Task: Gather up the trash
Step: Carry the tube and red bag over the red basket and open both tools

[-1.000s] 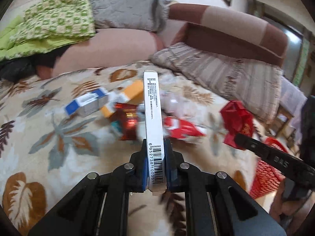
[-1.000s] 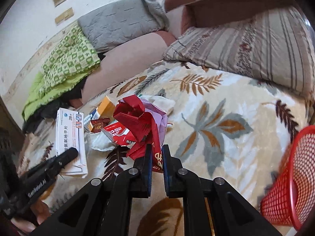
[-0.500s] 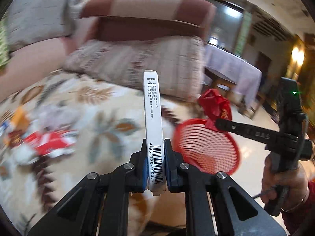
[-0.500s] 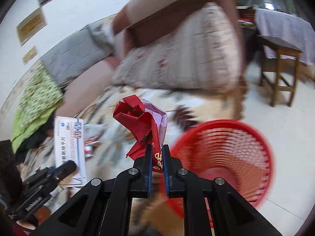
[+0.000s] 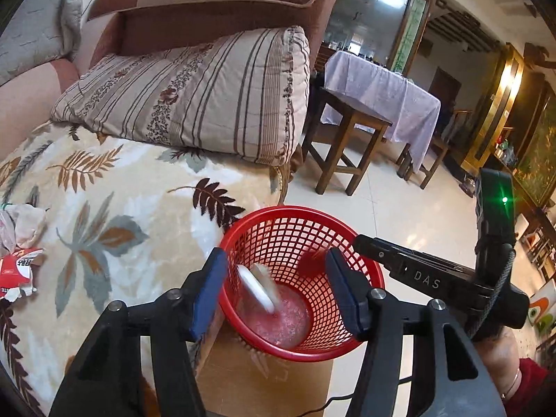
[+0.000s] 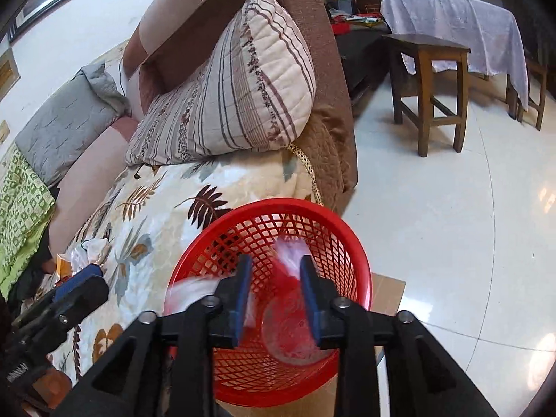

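A red mesh basket (image 5: 264, 219) (image 6: 347, 239) stands on a cardboard sheet beside the sofa. My left gripper (image 5: 274, 285) hangs open above it, and the white medicine box (image 5: 255, 286) drops blurred inside. My right gripper (image 6: 274, 290) is also open over the basket, with the red wrapper (image 6: 286, 274) falling blurred between its fingers. The white box (image 6: 189, 290) shows as a smear at the basket's left wall. The other gripper (image 5: 410, 267) reaches in from the right in the left wrist view. More trash (image 5: 17, 264) lies on the leaf-print blanket.
A striped pillow (image 5: 194, 90) leans on the brown sofa arm. A wooden stool (image 6: 429, 83) and a cloth-covered table (image 6: 462, 21) stand on the tiled floor (image 6: 451, 226). Cardboard (image 5: 264, 385) lies under the basket. A hand (image 5: 500, 358) holds the right gripper.
Both grippers swung from the blanket to above the basket and opened. The white box and the red wrapper were let go and are falling into the basket.
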The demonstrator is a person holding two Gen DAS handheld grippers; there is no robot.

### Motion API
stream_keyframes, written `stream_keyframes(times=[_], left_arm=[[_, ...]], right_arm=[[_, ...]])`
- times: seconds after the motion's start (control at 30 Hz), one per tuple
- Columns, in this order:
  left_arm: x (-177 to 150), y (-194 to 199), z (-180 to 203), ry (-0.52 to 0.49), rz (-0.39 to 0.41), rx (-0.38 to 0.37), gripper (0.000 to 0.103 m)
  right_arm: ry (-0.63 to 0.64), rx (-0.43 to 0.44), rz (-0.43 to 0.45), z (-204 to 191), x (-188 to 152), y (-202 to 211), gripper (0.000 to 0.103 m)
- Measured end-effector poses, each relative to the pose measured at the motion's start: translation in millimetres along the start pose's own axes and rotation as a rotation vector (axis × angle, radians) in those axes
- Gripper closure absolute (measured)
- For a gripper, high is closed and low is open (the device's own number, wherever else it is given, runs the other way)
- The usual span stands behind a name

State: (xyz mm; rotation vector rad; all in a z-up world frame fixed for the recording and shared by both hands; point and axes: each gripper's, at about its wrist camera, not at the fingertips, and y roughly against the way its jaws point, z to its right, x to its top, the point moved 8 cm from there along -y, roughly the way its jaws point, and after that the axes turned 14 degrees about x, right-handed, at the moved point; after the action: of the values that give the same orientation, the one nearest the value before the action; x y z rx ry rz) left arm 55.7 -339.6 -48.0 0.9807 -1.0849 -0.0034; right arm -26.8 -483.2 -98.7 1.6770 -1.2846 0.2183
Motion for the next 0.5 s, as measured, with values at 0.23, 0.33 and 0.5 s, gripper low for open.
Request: stream_keyframes(times=[0.23, 0.33, 0.5], left_arm=[[-10.5, 26.3, -49.4, 0.080, 0.014, 0.080, 0.044], [-20.8, 42.9, -87.7, 0.145, 0.024, 0.152, 0.043], [-42.3, 72.0, -155.6, 0.248, 0.010, 0.268, 0.040]], right_arm=[[0.052, 0.045, 0.002, -28.6, -3.5, 1.7, 0.060], [0.098, 0.076, -0.020, -54.8, -10.0, -4.7, 0.050], [0.168, 0.152, -0.073, -103.9, -25.4, -21.0, 0.050]])
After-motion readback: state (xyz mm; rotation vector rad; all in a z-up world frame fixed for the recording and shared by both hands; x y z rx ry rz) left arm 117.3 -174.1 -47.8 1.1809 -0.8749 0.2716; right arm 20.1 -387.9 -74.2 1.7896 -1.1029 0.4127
